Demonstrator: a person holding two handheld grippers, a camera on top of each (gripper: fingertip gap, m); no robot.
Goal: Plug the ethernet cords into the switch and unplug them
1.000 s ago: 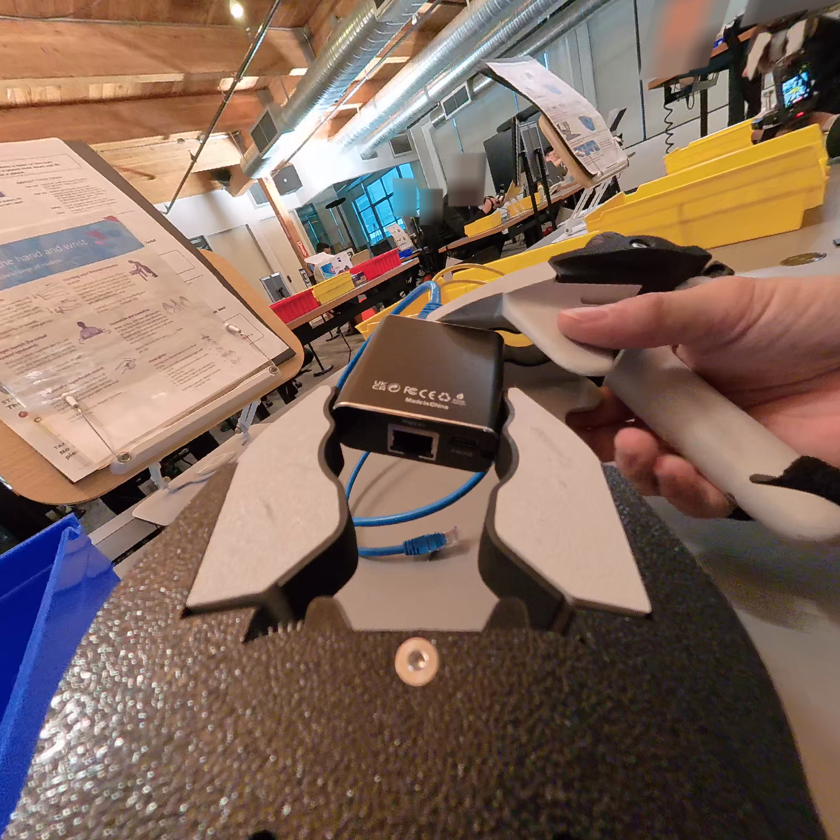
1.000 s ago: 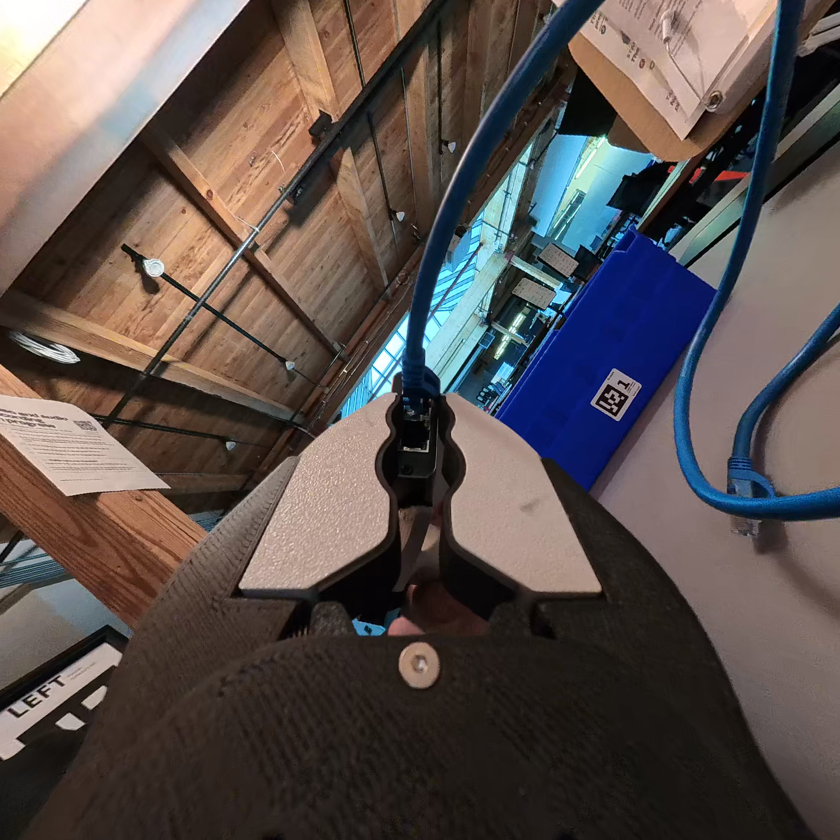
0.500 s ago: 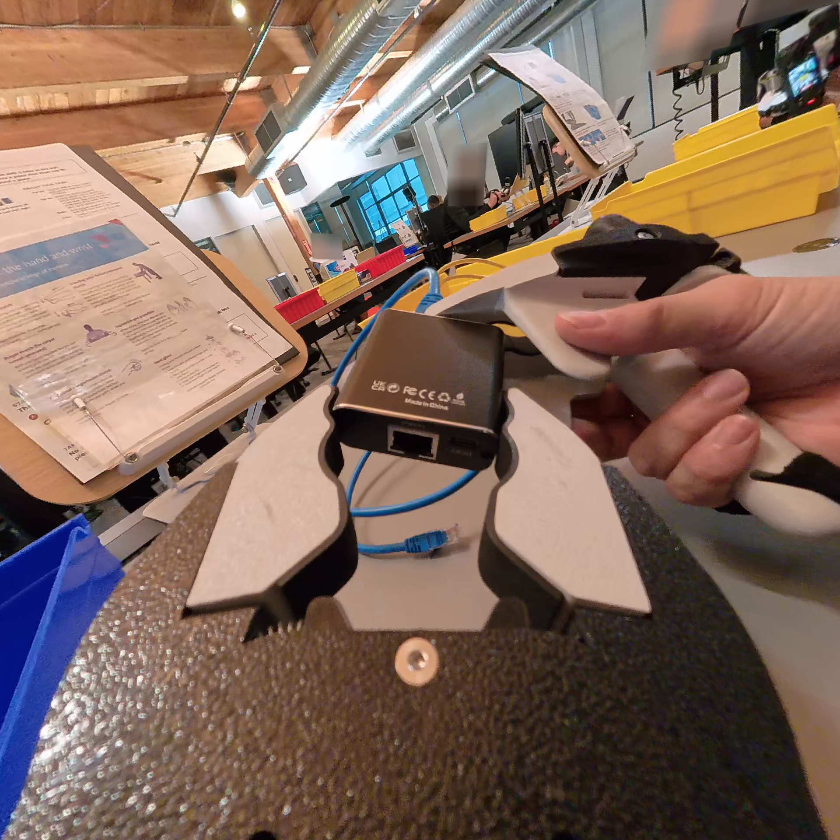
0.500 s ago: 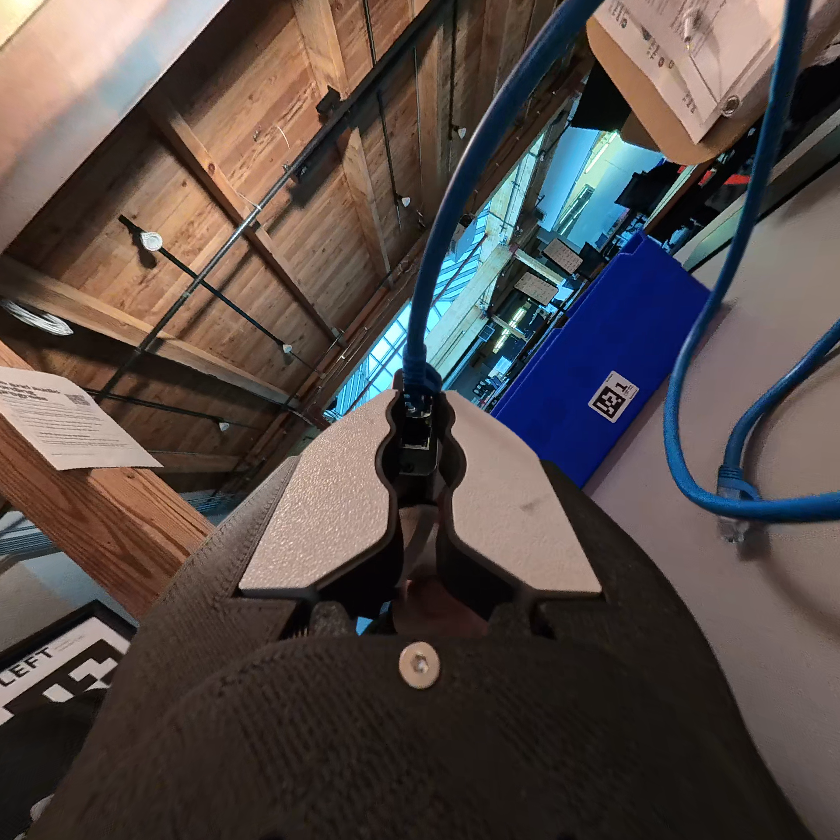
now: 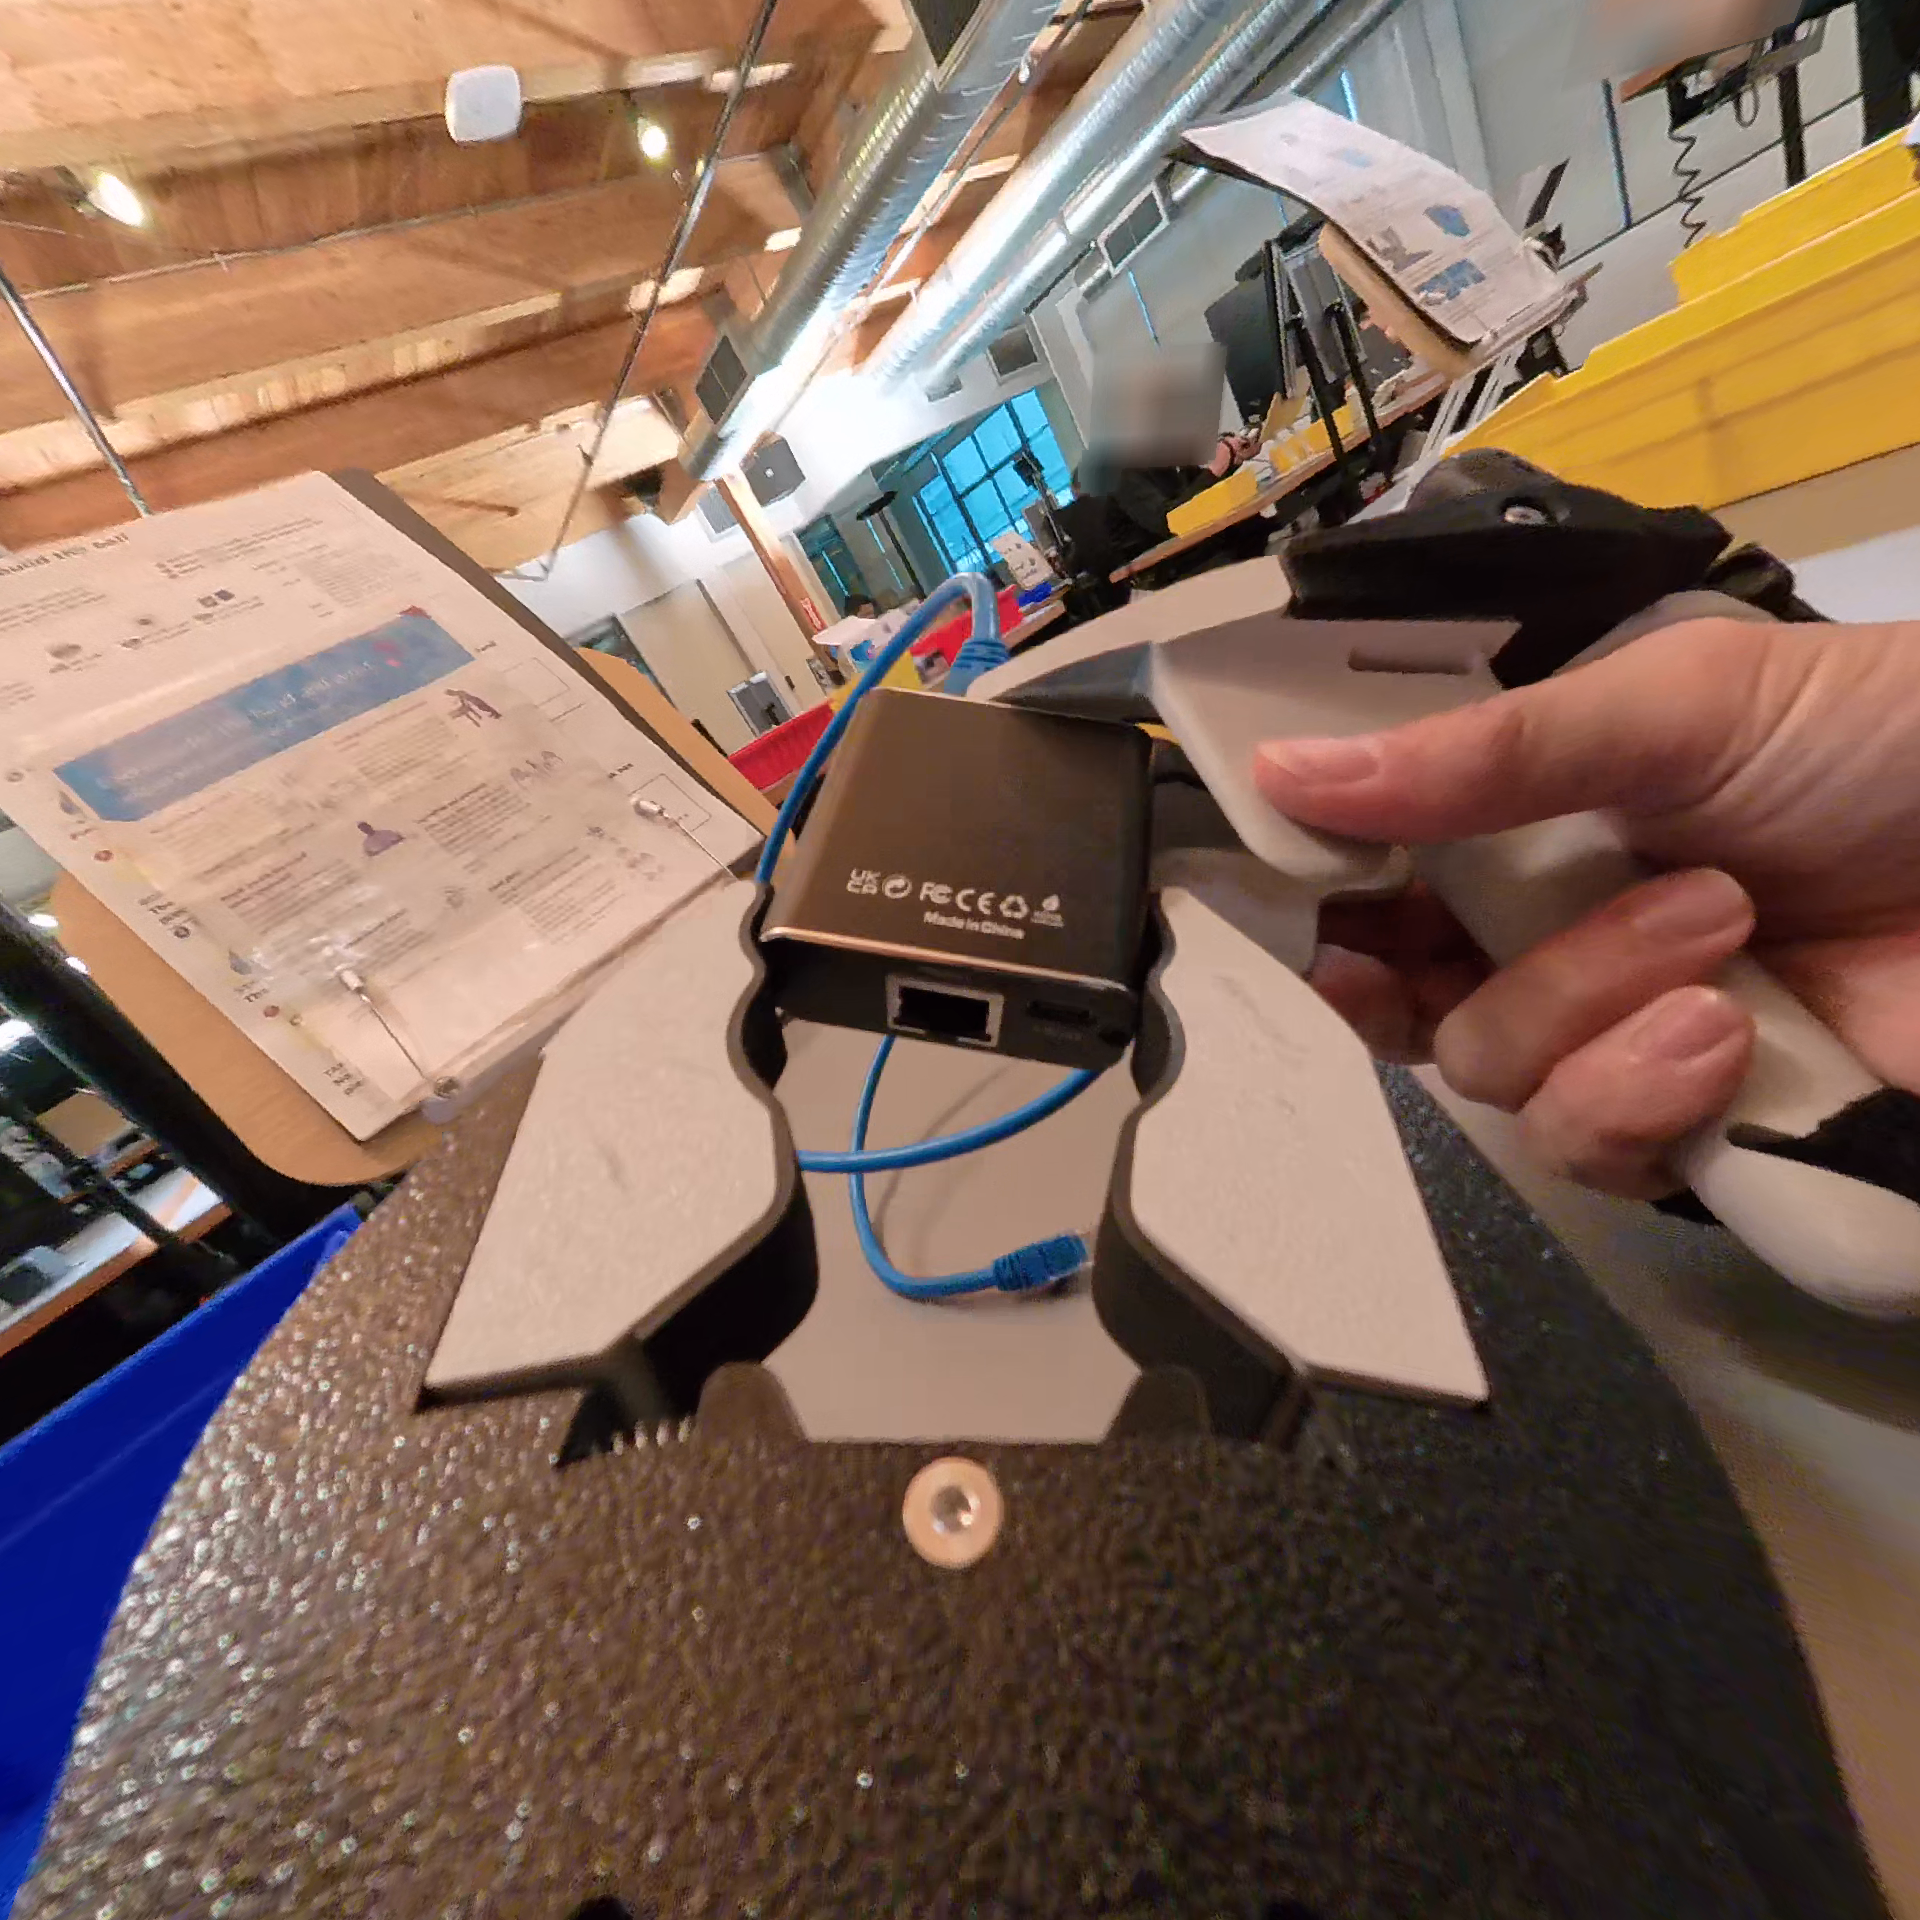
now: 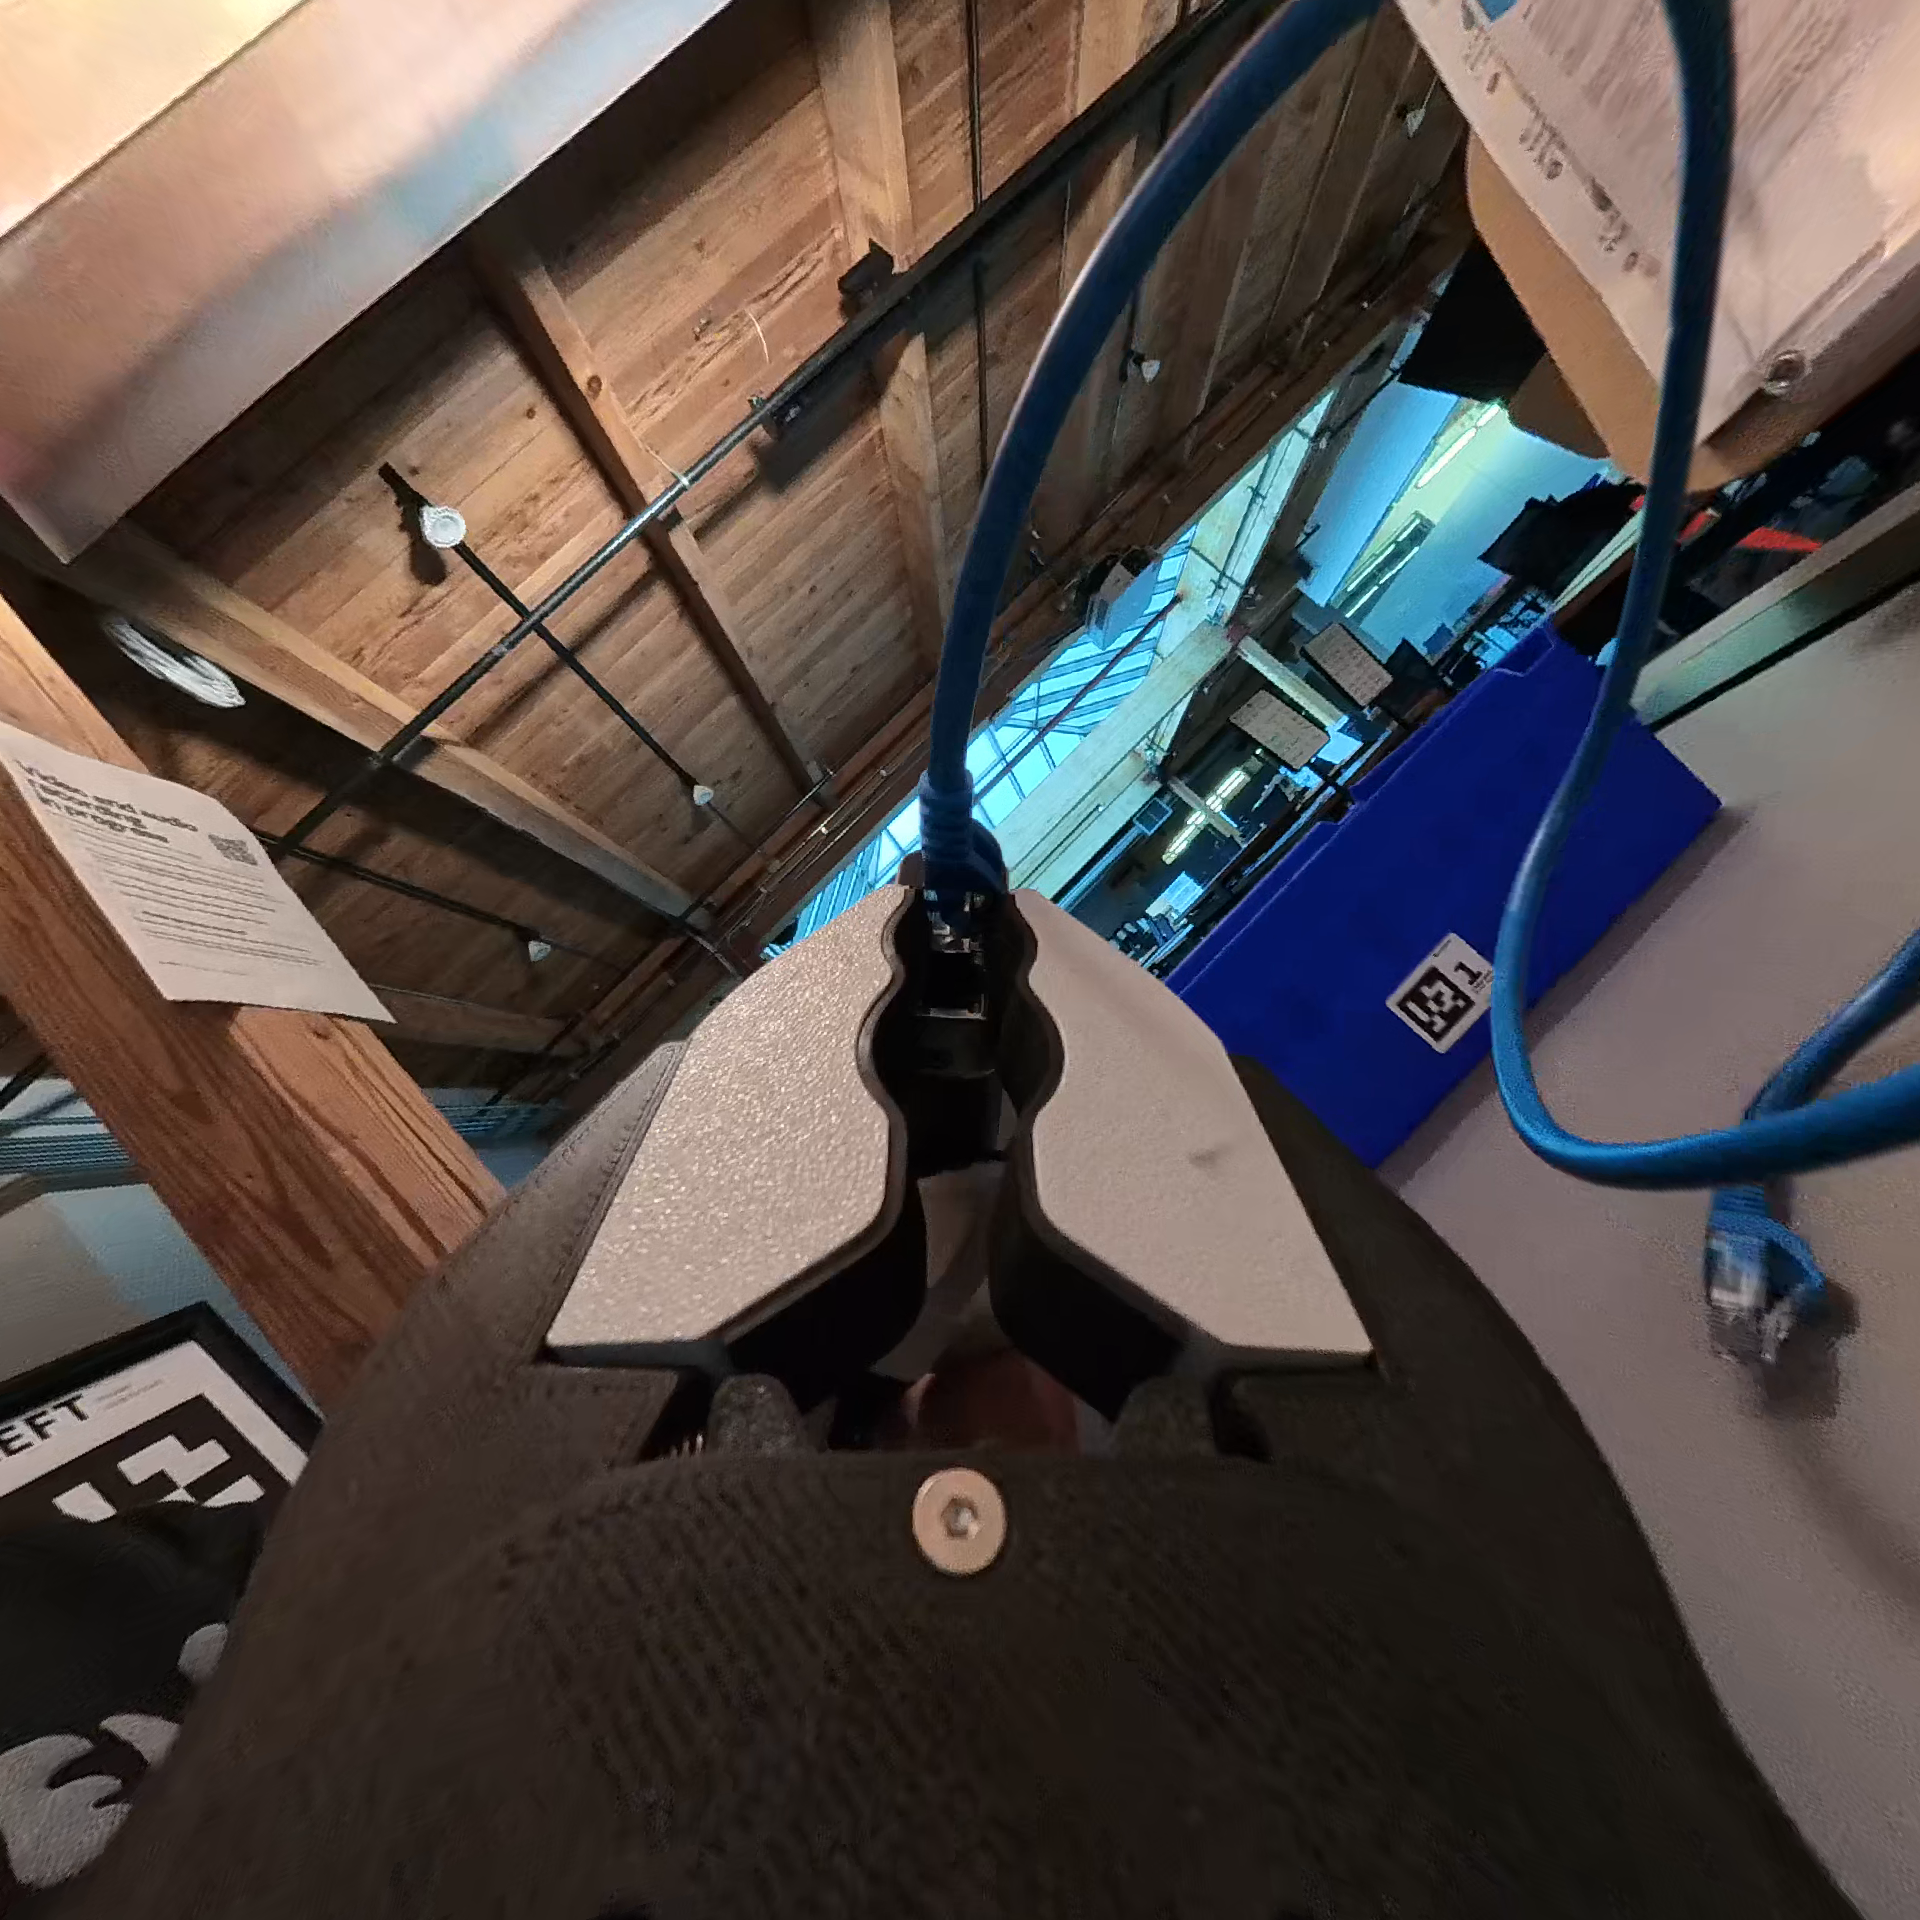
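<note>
My left gripper (image 5: 951, 925) is shut on a small black switch (image 5: 966, 831) and holds it above the table, with one empty port facing the camera. My right gripper (image 6: 958, 914) is shut on the blue plug (image 6: 951, 852) of an ethernet cord (image 6: 1621, 623). In the left wrist view the right gripper (image 5: 1101, 675) sits right behind the switch, held by a hand (image 5: 1662, 831), with the blue plug (image 5: 977, 644) sticking up at the switch's far edge. The far side of the switch is hidden. The cord's other plug (image 5: 1039, 1262) lies loose on the grey table (image 6: 1766, 1610); it also shows in the right wrist view (image 6: 1751, 1273).
A clipboard with a printed sheet (image 5: 312, 810) stands at the left. A blue bin (image 6: 1403, 935) sits at the table's edge, also low left in the left wrist view (image 5: 94, 1507). Yellow bins (image 5: 1714, 364) line the far right. A wooden post (image 6: 239, 1091) rises beside the right gripper.
Both grippers keep their grip. The left view has tilted and shifted a little. The right gripper has turned slightly, and the hanging cord and loose plug sit lower right in its view.
</note>
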